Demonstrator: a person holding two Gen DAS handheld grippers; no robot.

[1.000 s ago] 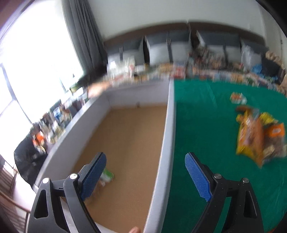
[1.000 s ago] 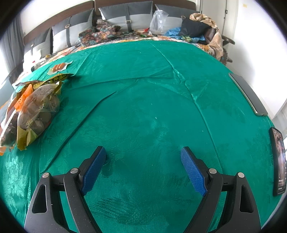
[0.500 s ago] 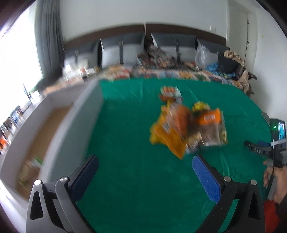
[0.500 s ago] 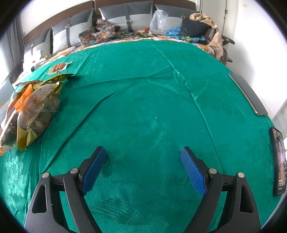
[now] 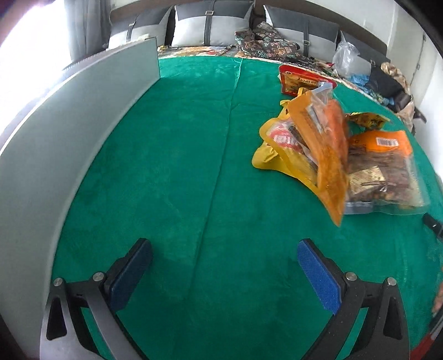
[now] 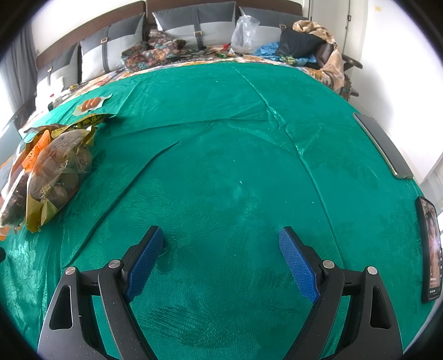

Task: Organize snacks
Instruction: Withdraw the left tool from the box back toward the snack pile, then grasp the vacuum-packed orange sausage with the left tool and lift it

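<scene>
While both grippers tilt down toward the green cloth (image 5: 177, 171), neither holds anything. The left gripper (image 5: 224, 277) has its blue pads spread wide over bare cloth, with nothing between them. To its left a grey box wall (image 5: 55, 133) rises along the cloth's edge. Ahead and to the right lies the snack pile (image 5: 340, 149): yellow, orange and clear bags overlapping one another, well apart from the pads. A red packet (image 5: 301, 80) lies just beyond the pile.

In the right wrist view the same pile (image 6: 47, 171) sits at the far left, with a small flat packet (image 6: 91, 103) beyond it, apart from the heap. The right gripper (image 6: 221, 260) is likewise spread, its pads over empty, creased cloth with nothing between them. At the cloth's right edge lie a long dark slab (image 6: 384, 146) and, nearer, a phone (image 6: 430, 249) with its screen lit.

Behind the cloth runs a bed or sofa with grey cushions (image 6: 193, 25), patterned fabric, a clear plastic bag (image 6: 245, 33) and a heap of clothes (image 6: 307, 44). The wall is white, and bright light comes in from the left.
</scene>
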